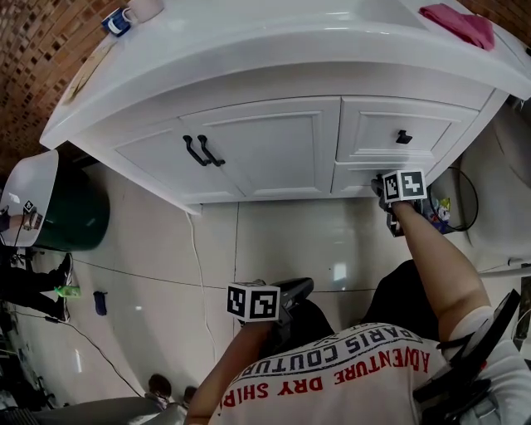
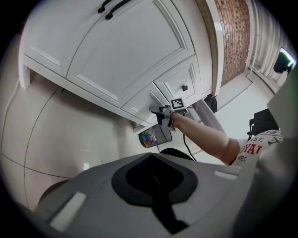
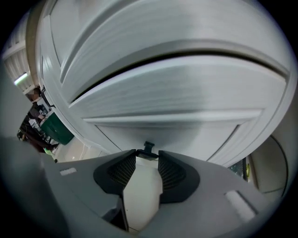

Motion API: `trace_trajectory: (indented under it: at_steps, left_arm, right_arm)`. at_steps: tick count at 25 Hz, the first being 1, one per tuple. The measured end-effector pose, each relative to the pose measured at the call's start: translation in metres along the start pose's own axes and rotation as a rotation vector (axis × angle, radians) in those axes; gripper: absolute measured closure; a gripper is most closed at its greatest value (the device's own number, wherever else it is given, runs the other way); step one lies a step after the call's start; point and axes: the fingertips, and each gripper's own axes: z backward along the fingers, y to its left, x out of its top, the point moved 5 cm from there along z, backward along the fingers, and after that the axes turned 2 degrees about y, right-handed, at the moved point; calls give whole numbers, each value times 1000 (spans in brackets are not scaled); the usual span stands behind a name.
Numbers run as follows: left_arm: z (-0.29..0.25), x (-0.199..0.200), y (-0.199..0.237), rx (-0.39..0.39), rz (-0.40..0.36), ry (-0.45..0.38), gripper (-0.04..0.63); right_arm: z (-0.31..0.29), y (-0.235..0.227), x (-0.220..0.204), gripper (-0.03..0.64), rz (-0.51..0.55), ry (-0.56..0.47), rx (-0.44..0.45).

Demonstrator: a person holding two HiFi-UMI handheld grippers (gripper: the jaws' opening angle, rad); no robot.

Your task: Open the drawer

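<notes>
A white vanity has an upper drawer (image 1: 397, 126) with a black knob (image 1: 404, 137) and a lower drawer (image 1: 358, 177) beneath it. My right gripper (image 1: 383, 184) is pressed up to the lower drawer front, hiding its knob in the head view. In the right gripper view the small black knob (image 3: 148, 148) sits between the tips of the right gripper (image 3: 147, 156), both pads touching its ends. The right gripper (image 2: 160, 111) also shows in the left gripper view. My left gripper (image 1: 300, 287) hangs low near my body, away from the cabinet, jaws together and empty (image 2: 152, 157).
Two cabinet doors with black handles (image 1: 203, 151) stand left of the drawers. A green bin (image 1: 75, 212) sits on the tiled floor at left, a wire basket (image 1: 452, 203) with colourful items at right. A cable (image 1: 199, 266) runs across the floor. A pink cloth (image 1: 460, 23) lies on the countertop.
</notes>
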Motion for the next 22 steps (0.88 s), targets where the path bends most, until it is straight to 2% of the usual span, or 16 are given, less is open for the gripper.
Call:
trace_trajectory:
  at_steps: [6, 13, 22]
  left_arm:
    - [-7, 1, -3, 23, -42, 23, 603]
    - [-9, 3, 1, 20, -20, 11, 601]
    - [-21, 9, -3, -1, -47, 43, 601]
  right_arm:
    - [-2, 0, -1, 463, -16, 6, 19]
    - [2, 0, -7, 465, -31, -29, 9]
    - [18, 9, -36, 466, -36, -6, 41]
